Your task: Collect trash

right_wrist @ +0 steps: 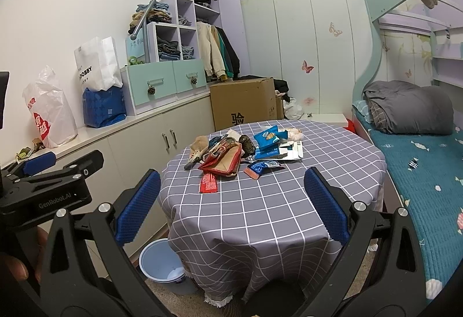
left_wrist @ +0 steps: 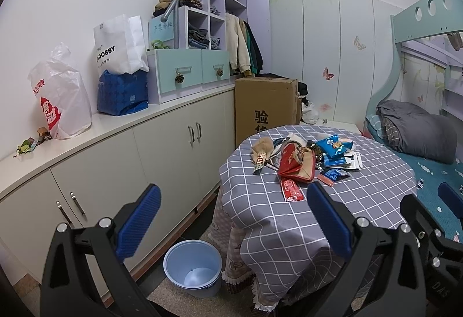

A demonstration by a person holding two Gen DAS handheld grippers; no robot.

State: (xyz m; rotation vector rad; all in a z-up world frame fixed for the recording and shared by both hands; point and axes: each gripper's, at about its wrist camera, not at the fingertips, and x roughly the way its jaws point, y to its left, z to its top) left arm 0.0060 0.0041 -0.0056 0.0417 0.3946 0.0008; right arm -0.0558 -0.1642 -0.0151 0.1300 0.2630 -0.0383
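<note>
Fingers of the left gripper (left_wrist: 233, 223) stand spread and empty, short of the table (left_wrist: 361, 201). Left wrist view: trash pile (left_wrist: 306, 155) lies mid-table; red wrapper (left_wrist: 291, 189) sits at the pile's near edge; blue bin (left_wrist: 192, 270) stands on the floor beside the table's left flank.

Right wrist view: right gripper (right_wrist: 231, 205) likewise spread, holding nothing. Pile contents appear to be foil and paper wrappers, though detail is poor. Judged light, limp, slippery; pinch a flat free edge, red wrapper first.
</note>
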